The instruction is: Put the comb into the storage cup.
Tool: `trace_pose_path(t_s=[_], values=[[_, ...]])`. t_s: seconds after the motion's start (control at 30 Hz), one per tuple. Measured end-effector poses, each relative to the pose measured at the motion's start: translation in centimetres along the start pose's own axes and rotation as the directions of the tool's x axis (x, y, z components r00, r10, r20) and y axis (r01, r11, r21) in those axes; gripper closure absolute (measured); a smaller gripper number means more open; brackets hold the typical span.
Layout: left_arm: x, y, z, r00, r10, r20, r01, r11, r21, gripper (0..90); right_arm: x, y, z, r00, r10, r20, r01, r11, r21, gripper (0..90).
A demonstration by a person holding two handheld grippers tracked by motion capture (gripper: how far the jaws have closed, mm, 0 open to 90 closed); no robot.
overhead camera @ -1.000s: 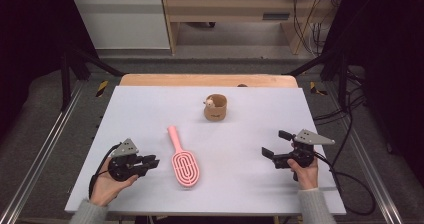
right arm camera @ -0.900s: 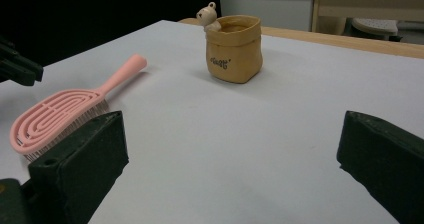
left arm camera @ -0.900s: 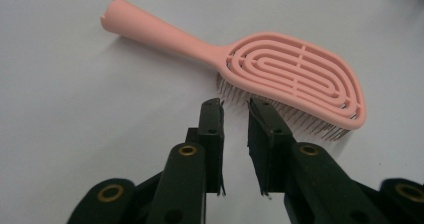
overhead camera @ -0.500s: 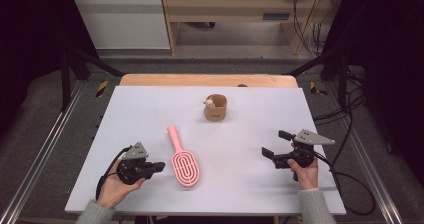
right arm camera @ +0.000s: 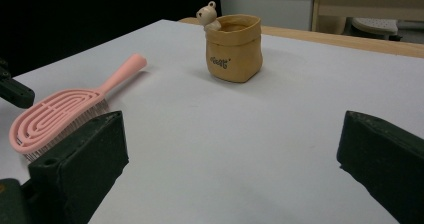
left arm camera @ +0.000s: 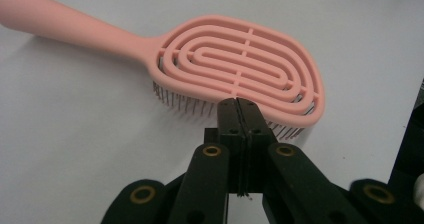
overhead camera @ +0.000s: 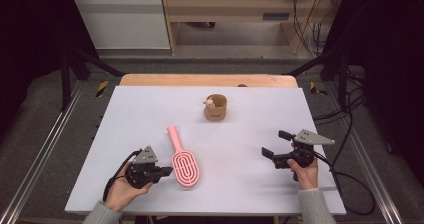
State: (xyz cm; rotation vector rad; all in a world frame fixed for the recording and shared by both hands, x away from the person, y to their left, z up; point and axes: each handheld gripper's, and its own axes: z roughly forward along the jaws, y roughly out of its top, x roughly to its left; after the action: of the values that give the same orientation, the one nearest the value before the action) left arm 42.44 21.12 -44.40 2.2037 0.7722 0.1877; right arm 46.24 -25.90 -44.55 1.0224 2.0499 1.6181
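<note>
A pink hairbrush point(overhead camera: 184, 165) lies bristles down on the white table point(overhead camera: 250, 194), its handle pointing away. My left gripper point(overhead camera: 168, 171) rests on the table just left of the brush head, its jaws pressed together with nothing between them. In the left gripper view the shut tips point(left arm camera: 238, 105) sit right at the edge of the brush head point(left arm camera: 240, 69), above its bristles. My right gripper point(overhead camera: 275, 144) is held at the table's right side, open and empty. Its view shows the brush point(right arm camera: 60, 114) at the left and the wide-set jaws low in the frame point(right arm camera: 230, 154).
A small tan pot point(overhead camera: 216, 109) with a little bear figure on its rim stands behind the brush, near the table's middle; it is also in the right gripper view point(right arm camera: 235, 49). A wooden edge point(overhead camera: 205, 80) borders the table's far side. Cables trail off to the right.
My left gripper has slid to the right, up to the brush head. The right gripper, the brush and the pot have kept their places.
</note>
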Motion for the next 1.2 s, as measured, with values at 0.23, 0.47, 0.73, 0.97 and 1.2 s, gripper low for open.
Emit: trace_pose_path(t_s=[0.23,0.47,0.73,0.97,1.2], values=[[-0.5,0.1,0.6,0.9998,0.010,0.014,-0.010,0.9999,0.005,89.4,0.0,0.0,0.0,1.0000,0.000,0.000,0.000,1.000,0.000,0.4],[-1.0,0.2,1.0,0.9997,0.020,0.014,-0.020,0.9998,-0.001,89.5,0.0,0.0,0.0,1.0000,0.000,0.000,0.000,1.000,0.002,0.4],[-1.4,0.5,1.6,0.9995,0.028,0.012,-0.028,0.9995,-0.014,89.5,0.0,0.0,0.0,1.0000,0.000,0.000,0.000,1.000,0.002,0.4],[-1.8,0.8,2.1,0.9994,0.034,0.006,-0.034,0.9992,-0.023,89.6,0.0,0.0,0.1,1.0000,-0.001,-0.001,0.001,1.000,0.005,0.4],[-2.3,1.1,2.7,0.9993,0.038,0.000,-0.038,0.9988,-0.030,89.6,0.0,-0.1,0.1,1.0000,-0.002,-0.002,0.002,1.000,0.006,0.4]])
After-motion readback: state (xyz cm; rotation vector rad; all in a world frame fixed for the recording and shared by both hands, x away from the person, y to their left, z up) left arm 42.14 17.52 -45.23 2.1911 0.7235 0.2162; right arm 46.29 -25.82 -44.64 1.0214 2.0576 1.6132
